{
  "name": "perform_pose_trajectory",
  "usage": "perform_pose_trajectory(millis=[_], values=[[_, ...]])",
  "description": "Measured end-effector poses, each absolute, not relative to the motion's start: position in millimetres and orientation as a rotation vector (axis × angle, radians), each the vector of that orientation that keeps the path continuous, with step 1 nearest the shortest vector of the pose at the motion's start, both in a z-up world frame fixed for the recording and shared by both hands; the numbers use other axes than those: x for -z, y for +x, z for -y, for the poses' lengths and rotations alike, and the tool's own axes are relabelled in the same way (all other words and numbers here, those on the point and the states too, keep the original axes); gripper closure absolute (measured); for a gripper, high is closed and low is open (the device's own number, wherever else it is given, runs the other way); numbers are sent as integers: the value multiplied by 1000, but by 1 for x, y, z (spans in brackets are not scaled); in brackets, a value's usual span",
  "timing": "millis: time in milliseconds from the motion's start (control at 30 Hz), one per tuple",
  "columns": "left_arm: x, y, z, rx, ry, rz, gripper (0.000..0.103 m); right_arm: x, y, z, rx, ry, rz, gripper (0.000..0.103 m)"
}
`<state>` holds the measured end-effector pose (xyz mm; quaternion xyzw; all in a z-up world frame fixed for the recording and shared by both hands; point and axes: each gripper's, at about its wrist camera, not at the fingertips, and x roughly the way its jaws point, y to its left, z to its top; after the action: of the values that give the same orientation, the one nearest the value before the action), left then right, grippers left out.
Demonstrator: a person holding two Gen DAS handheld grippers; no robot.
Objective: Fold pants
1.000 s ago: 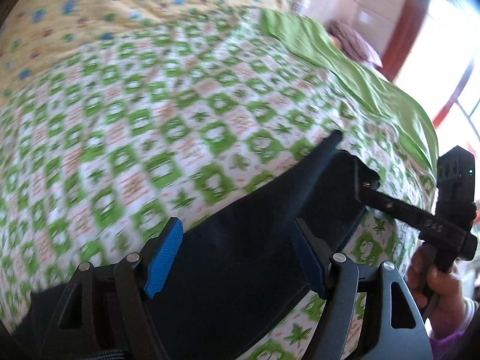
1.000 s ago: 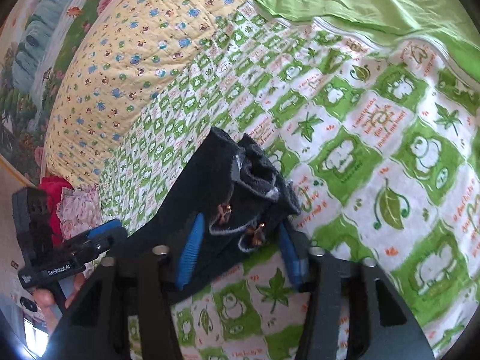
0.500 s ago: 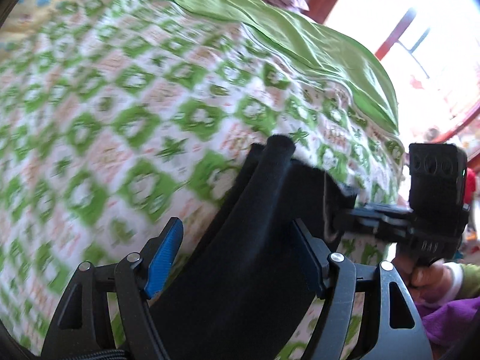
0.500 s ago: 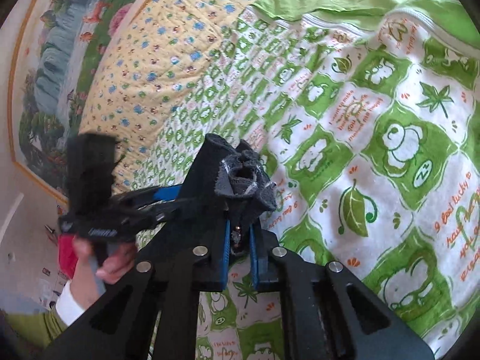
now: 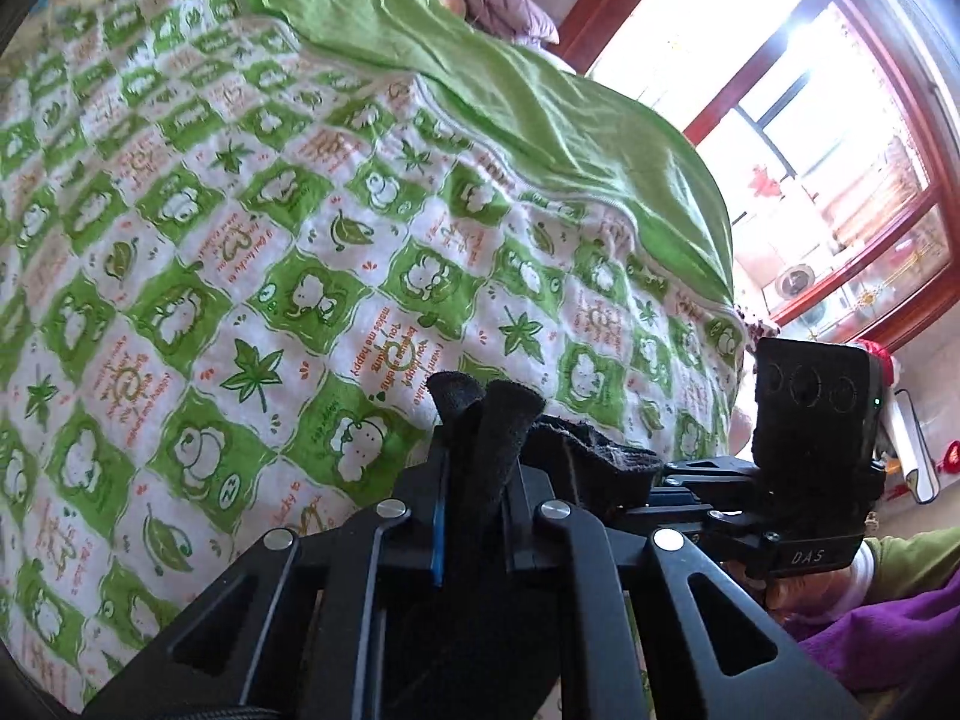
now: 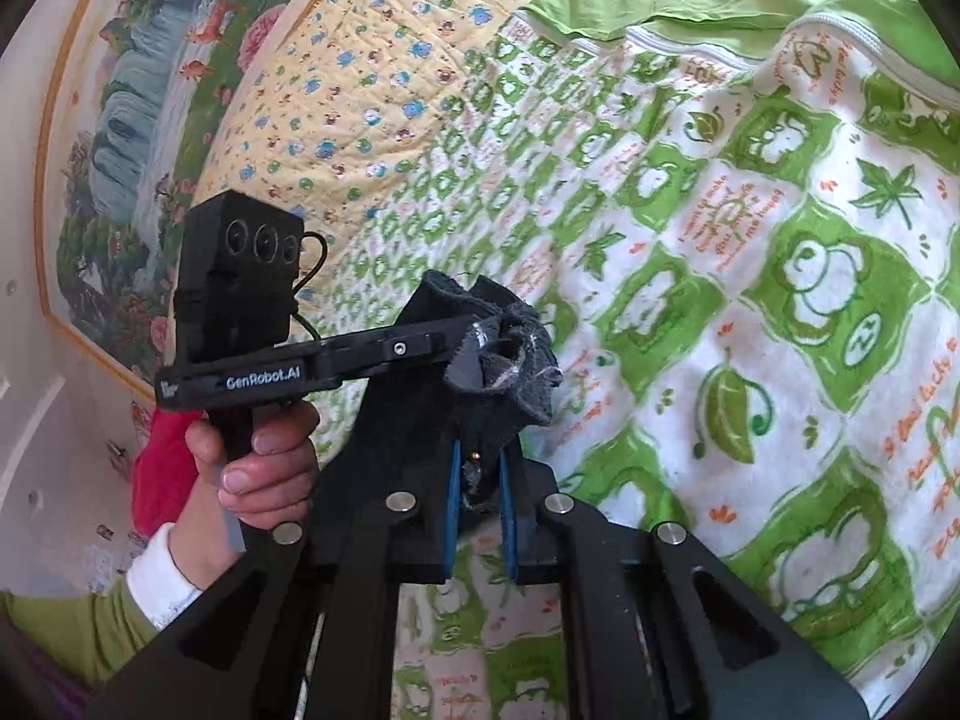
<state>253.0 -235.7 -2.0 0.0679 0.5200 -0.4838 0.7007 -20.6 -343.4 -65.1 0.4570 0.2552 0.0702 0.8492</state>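
Left gripper (image 5: 474,516), jaws just closing, is clamping a bunched fold of the black pants (image 5: 492,438) at lower centre of frame. Right gripper (image 6: 480,480) is pinching their gathered waistband at centre, over the green-patterned blanket (image 6: 780,312).

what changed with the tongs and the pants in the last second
Both tongs closed on the dark pants: the right tongs first, the left tongs have just been closing, and now pinch a bunched edge beside the right. The pants' gripped end gathered up. The green patterned blanket stayed spread.
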Motion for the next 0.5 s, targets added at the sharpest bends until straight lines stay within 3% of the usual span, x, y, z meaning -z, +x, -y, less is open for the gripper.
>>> perform_pose_trajectory(millis=[500], values=[[-75, 209, 135, 969, 25, -939, 92, 1, 4, 289, -444, 857, -441, 91]])
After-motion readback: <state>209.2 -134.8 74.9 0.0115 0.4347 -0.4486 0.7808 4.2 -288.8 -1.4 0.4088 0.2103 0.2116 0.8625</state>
